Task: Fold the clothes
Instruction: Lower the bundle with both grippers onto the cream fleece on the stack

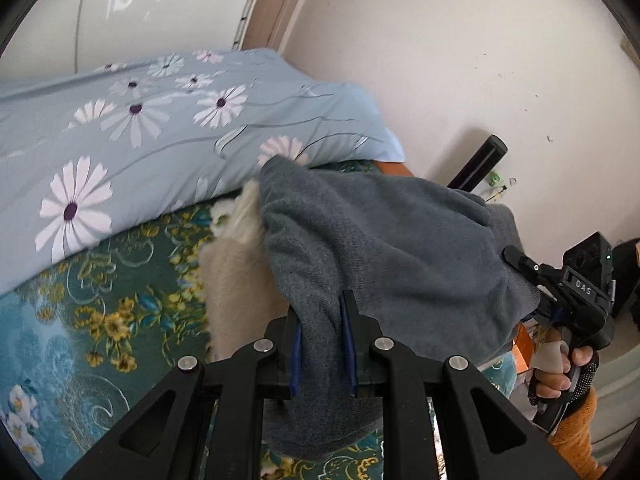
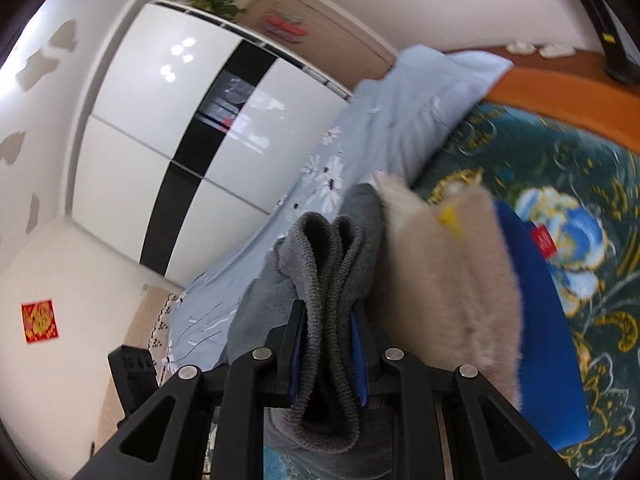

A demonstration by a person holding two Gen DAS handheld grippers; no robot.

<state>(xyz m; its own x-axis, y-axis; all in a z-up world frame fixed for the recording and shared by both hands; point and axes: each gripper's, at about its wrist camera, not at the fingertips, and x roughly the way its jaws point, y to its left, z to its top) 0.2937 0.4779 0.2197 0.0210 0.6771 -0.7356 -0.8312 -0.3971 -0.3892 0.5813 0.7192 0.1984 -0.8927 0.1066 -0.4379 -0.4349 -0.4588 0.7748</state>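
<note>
Looking along the left claw (image 1: 323, 344), its two fingers are pinched on a bunched edge of a gray sweater (image 1: 384, 240), which hangs lifted above the bed (image 1: 80, 320). The cloth stretches from this claw across to the right claw (image 1: 536, 280), held in a hand (image 1: 560, 372), so its long axis runs between the two claws, roughly along the bed's wall-side edge. A cream garment (image 1: 236, 272) lies beneath it on the floral bedspread, near the daisy quilt (image 1: 140, 120).

From the right wrist, the right claw (image 2: 329, 344) is clamped on several layers of the sweater's (image 2: 332, 264) ribbed hem. The cream garment (image 2: 452, 280) rests on a blue garment (image 2: 544, 320) just beside it.

A risk, as I judge it: the thick bunch could slip from either pinch, or the drooping middle could drag the cream piece and spoil the pile.
</note>
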